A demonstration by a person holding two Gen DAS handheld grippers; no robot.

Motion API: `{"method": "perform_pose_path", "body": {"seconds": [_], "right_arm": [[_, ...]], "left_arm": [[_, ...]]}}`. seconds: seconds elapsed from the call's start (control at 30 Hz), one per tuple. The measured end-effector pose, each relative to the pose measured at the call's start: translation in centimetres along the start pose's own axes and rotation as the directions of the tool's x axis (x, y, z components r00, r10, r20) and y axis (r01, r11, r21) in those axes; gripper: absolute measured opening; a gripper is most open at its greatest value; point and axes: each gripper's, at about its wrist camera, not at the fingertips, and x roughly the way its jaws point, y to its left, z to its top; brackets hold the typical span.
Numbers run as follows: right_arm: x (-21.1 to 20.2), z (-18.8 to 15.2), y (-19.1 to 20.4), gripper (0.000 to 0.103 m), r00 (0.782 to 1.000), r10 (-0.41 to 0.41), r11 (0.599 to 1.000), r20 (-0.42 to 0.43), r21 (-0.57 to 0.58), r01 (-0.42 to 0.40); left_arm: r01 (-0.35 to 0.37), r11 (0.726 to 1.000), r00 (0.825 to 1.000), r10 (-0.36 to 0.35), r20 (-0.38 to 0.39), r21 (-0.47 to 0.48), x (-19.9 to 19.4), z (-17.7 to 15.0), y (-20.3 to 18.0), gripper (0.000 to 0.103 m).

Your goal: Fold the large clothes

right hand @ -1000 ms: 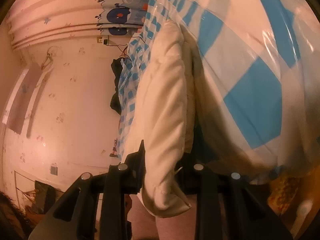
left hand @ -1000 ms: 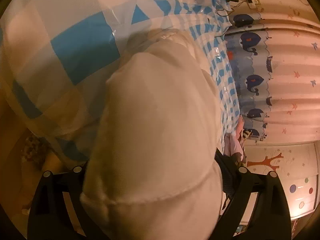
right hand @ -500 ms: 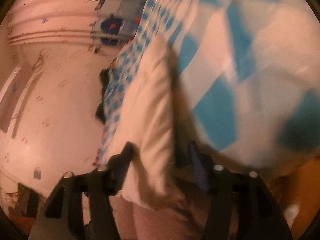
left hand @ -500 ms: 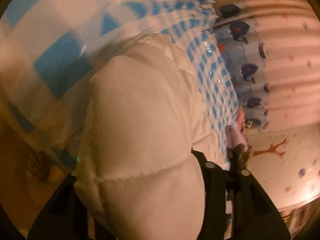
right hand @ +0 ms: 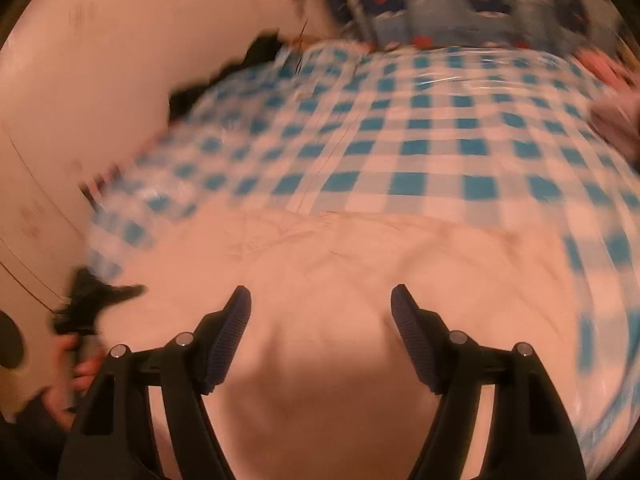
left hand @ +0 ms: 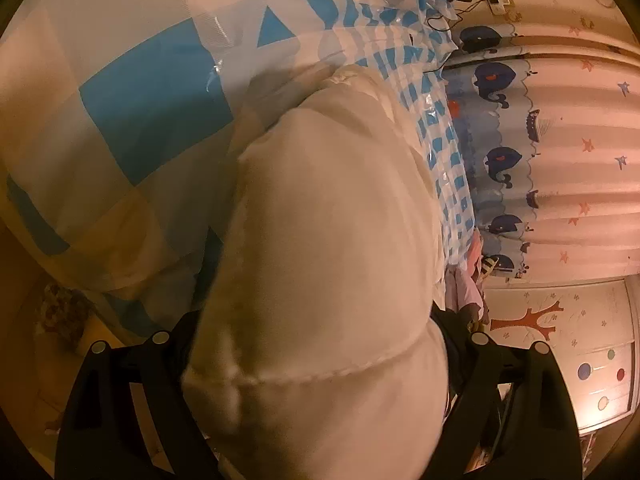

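A cream quilted padded garment (left hand: pixel 332 264) fills the middle of the left wrist view. My left gripper (left hand: pixel 316 340) is buried in its thick edge at the bed's side; the fingertips are hidden, so the jaw state does not show. In the right wrist view the same garment (right hand: pixel 360 280) lies spread flat on the blue-and-white checked bed cover (right hand: pixel 420 140). My right gripper (right hand: pixel 320 300) is open and empty, hovering just above the garment with its ribbed pads (right hand: pixel 236 320) wide apart.
A whale-print curtain (left hand: pixel 560 160) hangs behind the bed. A dark item (right hand: pixel 256 52) lies at the far left bed corner by the wall. Pink clothes (right hand: pixel 616 96) lie at the bed's right edge. The left hand and its gripper (right hand: pixel 80 344) show at the garment's left edge.
My right gripper has let go of the garment's edge, opened, and swung up over the bed to look down on the spread garment. My left gripper stays in the garment's edge.
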Motion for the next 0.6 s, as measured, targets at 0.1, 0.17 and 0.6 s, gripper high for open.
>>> {"method": "perform_pose_path", "body": {"seconds": [0.1, 0.17, 0.6], "right_arm": [[6.3, 0.7, 1.2, 0.070, 0.989, -0.109, 0.992, -0.102, -0.074, 0.102], [10.1, -1.0, 1.0, 0.076, 0.960, -0.184, 0.978, -0.213, -0.134, 0.158], [9.8, -5.0, 5.1, 0.086, 0.933, -0.297, 0.919, -0.201, -0.326, 0.222]], "left_arm": [[-0.001, 1.000, 1.000, 0.001, 0.000, -0.006, 0.2, 0.2, 0.2, 0.085], [0.004, 1.000, 1.000, -0.004, 0.004, 0.000, 0.2, 0.2, 0.4, 0.085], [0.007, 1.000, 0.999, -0.008, 0.032, 0.024, 0.0, -0.1, -0.4, 0.065]]}}
